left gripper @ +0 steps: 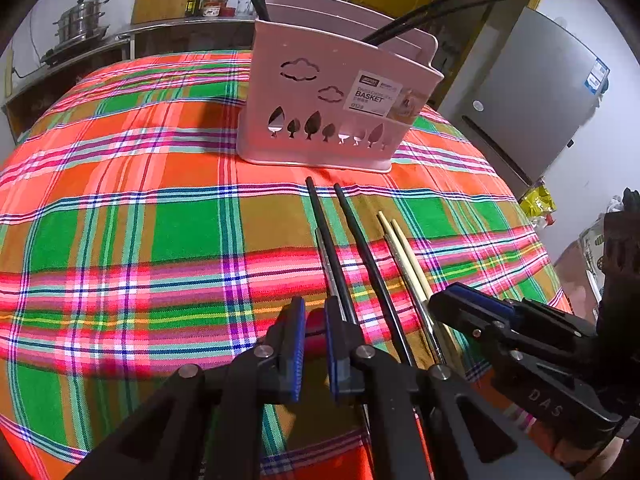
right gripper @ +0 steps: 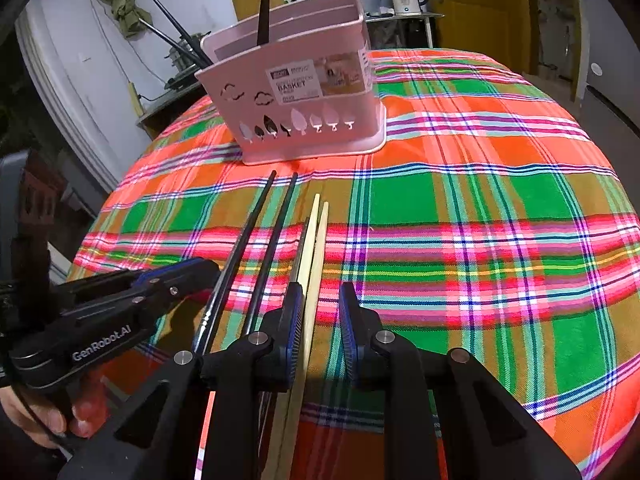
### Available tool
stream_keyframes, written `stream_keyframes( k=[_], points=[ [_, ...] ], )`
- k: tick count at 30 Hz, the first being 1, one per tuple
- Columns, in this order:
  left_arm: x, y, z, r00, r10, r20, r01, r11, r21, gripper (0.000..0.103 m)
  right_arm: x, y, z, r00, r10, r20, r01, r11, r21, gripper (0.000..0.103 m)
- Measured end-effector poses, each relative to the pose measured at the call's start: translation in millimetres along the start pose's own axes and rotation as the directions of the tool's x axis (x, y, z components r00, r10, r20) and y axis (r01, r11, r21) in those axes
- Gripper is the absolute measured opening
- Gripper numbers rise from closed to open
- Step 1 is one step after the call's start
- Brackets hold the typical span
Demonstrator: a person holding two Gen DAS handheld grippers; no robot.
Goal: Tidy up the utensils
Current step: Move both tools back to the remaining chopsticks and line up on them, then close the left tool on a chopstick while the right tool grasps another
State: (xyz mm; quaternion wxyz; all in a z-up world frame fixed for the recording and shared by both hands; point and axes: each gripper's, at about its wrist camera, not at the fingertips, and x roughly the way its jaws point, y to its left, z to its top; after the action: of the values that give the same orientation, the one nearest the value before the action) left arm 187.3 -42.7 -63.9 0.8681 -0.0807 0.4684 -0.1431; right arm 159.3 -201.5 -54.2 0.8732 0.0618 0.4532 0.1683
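Upright pink basket (left gripper: 320, 120) holding black chopsticks (left gripper: 432, 16), left fingers (left gripper: 298, 344) seemingly pressed together, right fingers (right gripper: 294, 328) spread.

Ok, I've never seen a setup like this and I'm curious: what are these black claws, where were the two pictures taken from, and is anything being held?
The claws are two hand-held grippers, one in each of a person's hands; there is no robot arm. Each carries a camera looking along its fingers. One picture comes from the left gripper, the other from the right gripper. On the plaid tablecloth stands a pink basket with dark chopsticks already in it. In front of it lie two loose black chopsticks, a pale wooden pair and what look like silvery ones. The left gripper is closed on nothing. The right gripper is open, with the wooden pair between its fingers but not pinched.
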Motion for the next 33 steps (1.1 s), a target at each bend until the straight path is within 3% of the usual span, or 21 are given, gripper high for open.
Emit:
stream_keyframes(
  k=[9, 25, 33],
  points=[
    [-4, 1, 1, 0.999, -0.035, 0.012, 0.035, 0.999, -0.010, 0.016, -6, 2, 1, 1.000, 0.010, 0.027, -0.010, 1.000, 0.004, 0.020],
    [-5, 3, -10, 0.999, 0.031, 0.038, -0.031, 0.999, 0.009, 0.020, -14, 6, -2, 0.999, 0.026, 0.040, -0.026, 1.000, 0.001, 0.020],
    [-6, 12, -8, 0.994, 0.098, 0.045, -0.098, 0.995, -0.001, 0.008, -5, 21, 4, 0.999, 0.044, 0.031, -0.043, 0.998, -0.038, 0.020]
  ],
)
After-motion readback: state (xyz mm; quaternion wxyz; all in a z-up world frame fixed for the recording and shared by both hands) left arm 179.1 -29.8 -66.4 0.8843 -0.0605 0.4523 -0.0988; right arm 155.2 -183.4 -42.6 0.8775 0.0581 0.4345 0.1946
